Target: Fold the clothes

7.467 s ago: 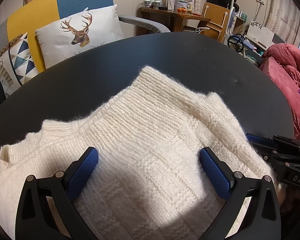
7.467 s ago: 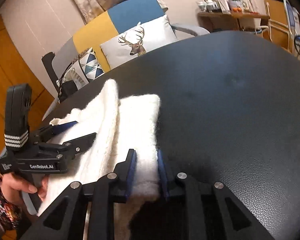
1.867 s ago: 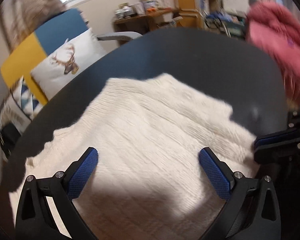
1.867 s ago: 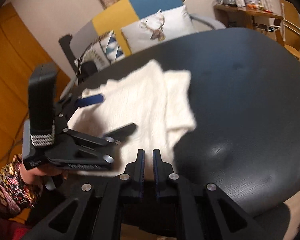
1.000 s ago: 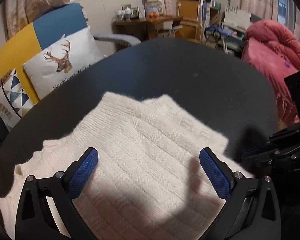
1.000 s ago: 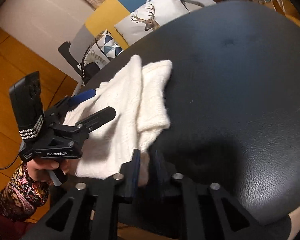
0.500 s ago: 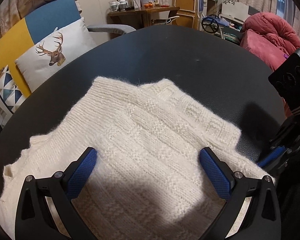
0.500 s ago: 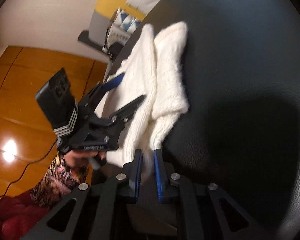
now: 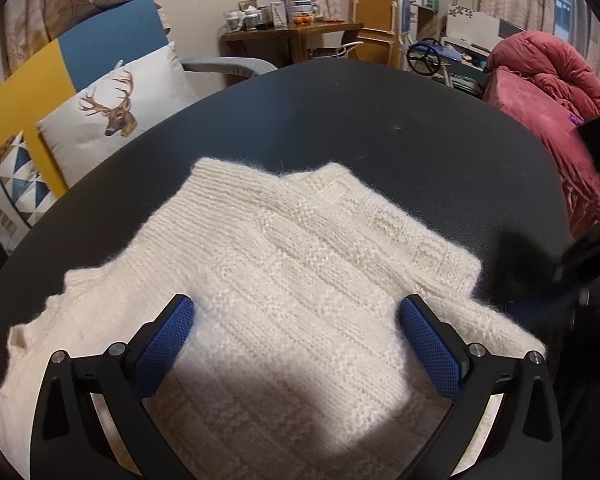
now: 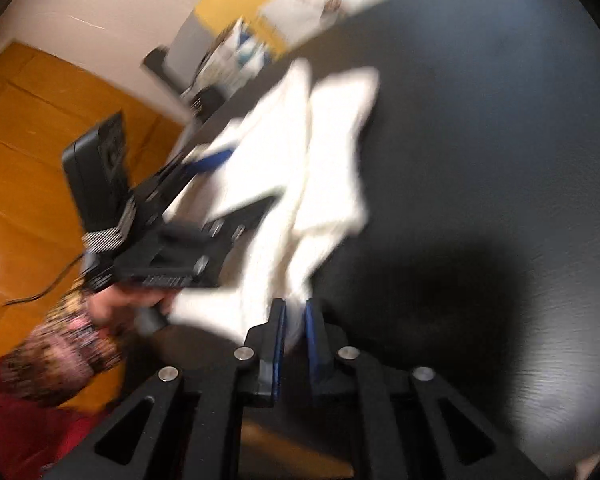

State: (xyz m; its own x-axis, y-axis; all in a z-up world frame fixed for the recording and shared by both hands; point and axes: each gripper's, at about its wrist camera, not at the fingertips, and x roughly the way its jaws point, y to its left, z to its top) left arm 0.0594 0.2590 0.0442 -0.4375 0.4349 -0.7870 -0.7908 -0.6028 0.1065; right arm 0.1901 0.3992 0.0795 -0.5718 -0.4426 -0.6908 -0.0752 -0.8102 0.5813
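Sweater point(image 9: 300, 280) corner in right gripper point(image 10: 294, 316) (pinched)

The sweater point(image 9: 300, 280) is a cream-white, chunky knit with a fuzzy nap, worked in ribbed bands and raised blocks. It lies mostly flat on the dark round table point(image 9: 380, 120), toward that table's near edge, spread wide with its far edge ending in a ribbed strip and a small notch beside it. One folded layer lies over another, so a second edge shows along the right side. From the right wrist view, a corner of the knit point(image 10: 296, 316) is lifted off the table and drawn into a narrow bunch, while the rest trails back across the tabletop in two overlapping panels.
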